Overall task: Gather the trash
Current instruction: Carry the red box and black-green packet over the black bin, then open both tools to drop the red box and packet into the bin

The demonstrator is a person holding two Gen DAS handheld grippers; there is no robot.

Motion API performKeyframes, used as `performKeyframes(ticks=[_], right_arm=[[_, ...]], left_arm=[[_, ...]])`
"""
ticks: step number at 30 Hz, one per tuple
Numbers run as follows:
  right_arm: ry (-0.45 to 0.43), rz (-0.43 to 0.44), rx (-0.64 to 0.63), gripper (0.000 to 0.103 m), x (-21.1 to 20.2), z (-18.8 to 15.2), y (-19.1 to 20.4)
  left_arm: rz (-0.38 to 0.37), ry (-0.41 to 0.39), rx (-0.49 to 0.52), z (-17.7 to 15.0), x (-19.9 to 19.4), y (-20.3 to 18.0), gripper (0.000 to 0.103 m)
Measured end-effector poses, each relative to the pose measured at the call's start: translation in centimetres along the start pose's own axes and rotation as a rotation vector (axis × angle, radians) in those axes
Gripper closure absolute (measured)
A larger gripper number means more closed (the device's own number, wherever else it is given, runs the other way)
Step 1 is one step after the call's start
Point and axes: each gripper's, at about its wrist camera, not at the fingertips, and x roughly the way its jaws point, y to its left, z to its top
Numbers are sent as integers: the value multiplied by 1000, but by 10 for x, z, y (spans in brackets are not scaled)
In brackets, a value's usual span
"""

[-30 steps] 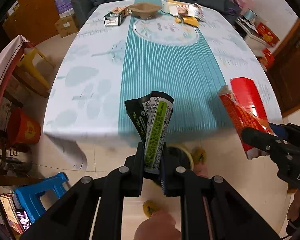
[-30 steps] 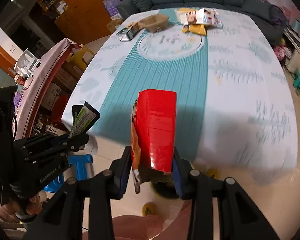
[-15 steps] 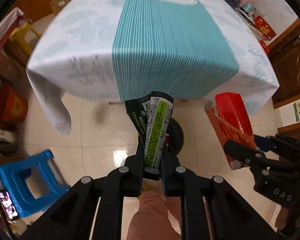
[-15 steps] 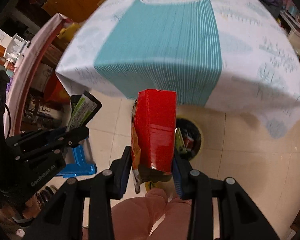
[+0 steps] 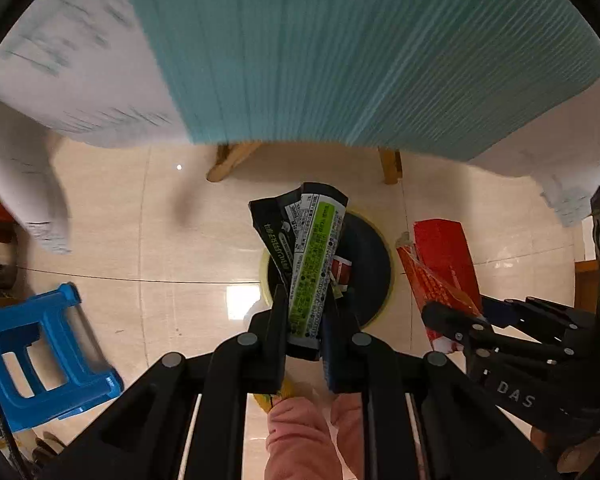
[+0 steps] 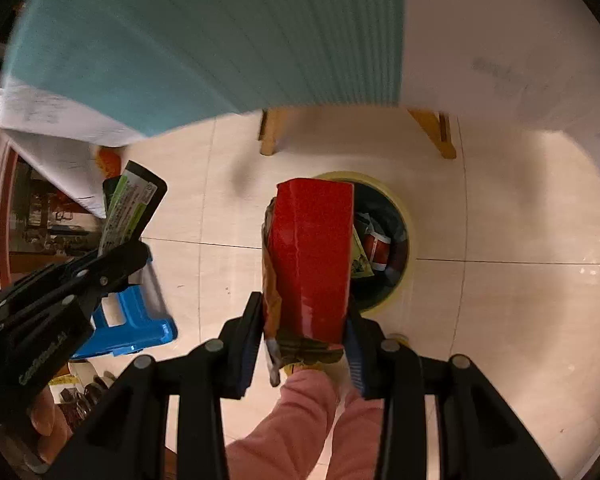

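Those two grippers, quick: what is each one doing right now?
Left gripper: jaws closed on a black and green wrapper, above the bin.
Right gripper: jaws closed on a red snack bag.

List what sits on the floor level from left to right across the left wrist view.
Blue stool → black-and-green wrapper clamped in the left tool → trash bin behind it → red packet clamped in the right tool.
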Motion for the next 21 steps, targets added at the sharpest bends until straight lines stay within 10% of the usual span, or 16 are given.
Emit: performKeyframes(ticks=[11,21], right_arm=[[44,6,45,65,105,19,-48],[70,47,90,59,135,20,-74]], left_arm=[[-6,70,-14,9,112,-13,90],[-21,50,-52,10,135,-6,24]])
